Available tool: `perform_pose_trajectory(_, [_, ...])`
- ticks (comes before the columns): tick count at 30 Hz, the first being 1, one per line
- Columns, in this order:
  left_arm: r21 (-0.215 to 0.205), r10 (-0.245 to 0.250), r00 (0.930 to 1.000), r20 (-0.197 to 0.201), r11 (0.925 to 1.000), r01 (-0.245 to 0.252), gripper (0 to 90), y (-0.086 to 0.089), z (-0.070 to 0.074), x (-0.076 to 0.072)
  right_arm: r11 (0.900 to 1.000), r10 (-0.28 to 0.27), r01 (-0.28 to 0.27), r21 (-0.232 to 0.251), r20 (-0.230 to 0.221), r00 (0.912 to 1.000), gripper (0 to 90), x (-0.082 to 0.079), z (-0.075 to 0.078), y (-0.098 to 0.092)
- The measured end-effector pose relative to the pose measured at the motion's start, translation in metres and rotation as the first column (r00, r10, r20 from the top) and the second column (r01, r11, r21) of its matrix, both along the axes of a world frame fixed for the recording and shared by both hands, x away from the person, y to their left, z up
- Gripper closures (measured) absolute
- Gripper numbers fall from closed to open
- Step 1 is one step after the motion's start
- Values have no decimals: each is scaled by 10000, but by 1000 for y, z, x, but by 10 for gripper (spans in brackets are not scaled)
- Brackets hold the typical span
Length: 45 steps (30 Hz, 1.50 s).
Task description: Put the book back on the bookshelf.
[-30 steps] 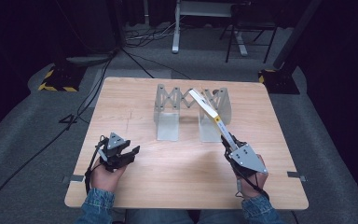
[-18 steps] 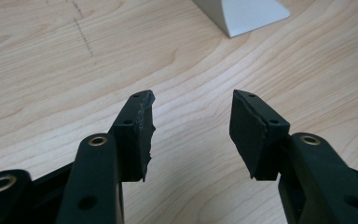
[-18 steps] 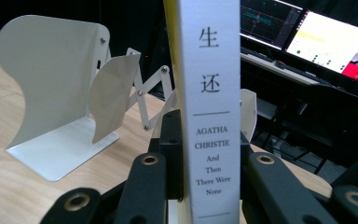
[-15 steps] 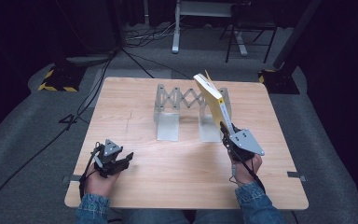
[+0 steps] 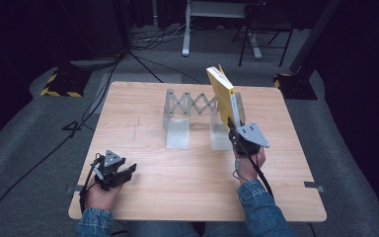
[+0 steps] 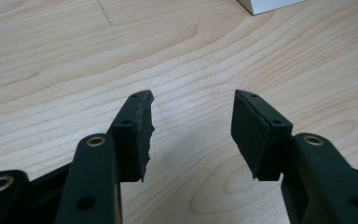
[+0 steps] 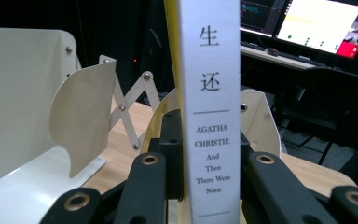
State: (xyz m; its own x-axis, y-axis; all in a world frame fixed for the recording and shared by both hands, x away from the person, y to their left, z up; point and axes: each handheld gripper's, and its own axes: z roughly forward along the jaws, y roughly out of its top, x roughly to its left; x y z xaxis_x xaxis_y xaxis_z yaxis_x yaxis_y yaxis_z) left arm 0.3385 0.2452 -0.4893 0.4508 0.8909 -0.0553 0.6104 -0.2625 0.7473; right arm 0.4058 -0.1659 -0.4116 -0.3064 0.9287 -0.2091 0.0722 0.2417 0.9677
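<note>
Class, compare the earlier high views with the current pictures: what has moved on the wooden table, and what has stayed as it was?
The right gripper, clamped on the yellow book with a white spine, swung it from a low slant to nearly upright and carried it toward the white metal expanding book rack. The left gripper drew back toward the near table edge, its jaws just opening, nothing between them. The rack and the wooden table stayed put.

Book [image 7: 209,107] top beyond frame edge

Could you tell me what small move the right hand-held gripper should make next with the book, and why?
Probably ease the book down into the expanding book rack. The right hand-held gripper holds it upright by the spine above the rack's right end.
</note>
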Motion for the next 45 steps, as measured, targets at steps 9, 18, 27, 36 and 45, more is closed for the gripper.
perform_pose_trajectory(9, [212, -252, 9997, 3, 9995, 251, 482, 2, -5, -2, 9972, -281, 292, 694, -157, 9995, 756, 13, -13, 6])
perform_pose_trajectory(18, [-39, -89, 10000, -36, 10000, 89, 486, 5, -7, 1, 9907, -557, 596, 1224, -345, 9978, 755, 19, -19, 8])
perform_pose_trajectory(27, [50, -122, 9999, 22, 9999, 122, 485, 3, -8, 0, 9883, -608, 685, 1362, -601, 9963, 753, 25, -31, 12])
perform_pose_trajectory(36, [103, -174, 9998, 26, 9998, 174, 486, 2, -8, 0, 9904, -672, 807, 1123, -1192, 9906, 748, 30, -41, 16])
perform_pose_trajectory(45, [323, -295, 9996, 44, 9990, 293, 486, -1, -9, 1, 9939, -682, 837, 711, -1980, 9778, 737, 34, -58, 15])
